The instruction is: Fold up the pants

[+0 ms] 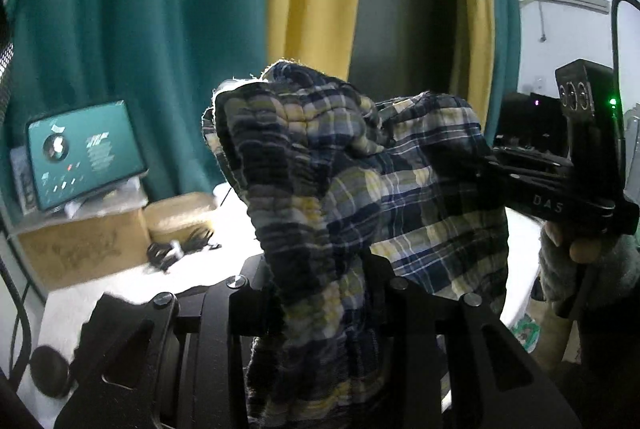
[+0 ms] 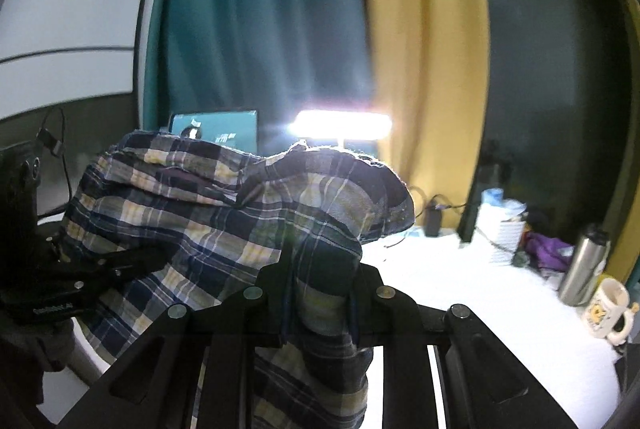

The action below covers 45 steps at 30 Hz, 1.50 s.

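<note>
Left wrist view: my left gripper [image 1: 320,277] has its black jaws closed on a bunched fold of the navy, yellow and white plaid cotton pants [image 1: 360,169], which hang lifted above the white worktop [image 1: 120,289]. My right gripper [image 1: 516,165] comes in from the right and bites the same cloth at its far side. Near the worktop's back left edge a teal box [image 1: 84,153] rests on a brown cardboard carton [image 1: 80,249].

From the right wrist, that gripper [image 2: 320,293] is clamped on a wad of the pants [image 2: 224,213], and the left gripper [image 2: 120,265] grips the fabric at the left. Along the worktop's [image 2: 480,309] right edge stand a steel flask [image 2: 582,265] and a white printed mug [image 2: 606,309], just beside each other.
</note>
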{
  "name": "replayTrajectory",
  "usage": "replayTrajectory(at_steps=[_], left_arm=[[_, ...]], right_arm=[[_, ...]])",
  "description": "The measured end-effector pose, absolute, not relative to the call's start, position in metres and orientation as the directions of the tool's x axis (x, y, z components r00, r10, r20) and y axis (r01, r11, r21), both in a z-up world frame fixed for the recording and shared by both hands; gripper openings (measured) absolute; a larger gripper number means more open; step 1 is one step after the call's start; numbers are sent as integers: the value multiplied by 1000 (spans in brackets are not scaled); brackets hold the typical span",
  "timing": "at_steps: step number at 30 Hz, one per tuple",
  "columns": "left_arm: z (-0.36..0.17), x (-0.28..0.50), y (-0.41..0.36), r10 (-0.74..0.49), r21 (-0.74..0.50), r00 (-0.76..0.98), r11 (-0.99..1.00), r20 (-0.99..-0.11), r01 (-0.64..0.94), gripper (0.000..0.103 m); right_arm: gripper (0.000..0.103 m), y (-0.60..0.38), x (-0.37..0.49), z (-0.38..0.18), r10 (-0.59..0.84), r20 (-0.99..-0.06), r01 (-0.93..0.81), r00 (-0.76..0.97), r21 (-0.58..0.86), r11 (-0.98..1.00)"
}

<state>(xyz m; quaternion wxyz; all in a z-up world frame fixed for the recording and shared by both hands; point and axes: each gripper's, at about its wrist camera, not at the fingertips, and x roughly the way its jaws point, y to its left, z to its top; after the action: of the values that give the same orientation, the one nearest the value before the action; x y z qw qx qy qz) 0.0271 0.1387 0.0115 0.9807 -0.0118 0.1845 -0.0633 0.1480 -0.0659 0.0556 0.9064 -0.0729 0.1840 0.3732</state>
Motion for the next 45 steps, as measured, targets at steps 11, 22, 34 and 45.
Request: replayTrajectory(at_steps=[11, 22, 34, 45], left_arm=[[-40, 60, 176, -105, -110, 862, 992, -497, 57, 31], [-77, 109, 191, -121, -172, 785, 985, -608, 19, 31], [-120, 133, 215, -116, -241, 694, 967, -711, -85, 35], [-131, 144, 225, -131, -279, 670, 953, -730, -118, 40]], right_arm=[[21, -3, 189, 0, 635, -529, -733, 563, 36, 680], [21, 32, 240, -54, 593, -637, -714, 493, 93, 694], [21, 45, 295, -122, 535, -760, -671, 369, 181, 720], [61, 20, 331, -142, 528, -785, -633, 323, 235, 737]])
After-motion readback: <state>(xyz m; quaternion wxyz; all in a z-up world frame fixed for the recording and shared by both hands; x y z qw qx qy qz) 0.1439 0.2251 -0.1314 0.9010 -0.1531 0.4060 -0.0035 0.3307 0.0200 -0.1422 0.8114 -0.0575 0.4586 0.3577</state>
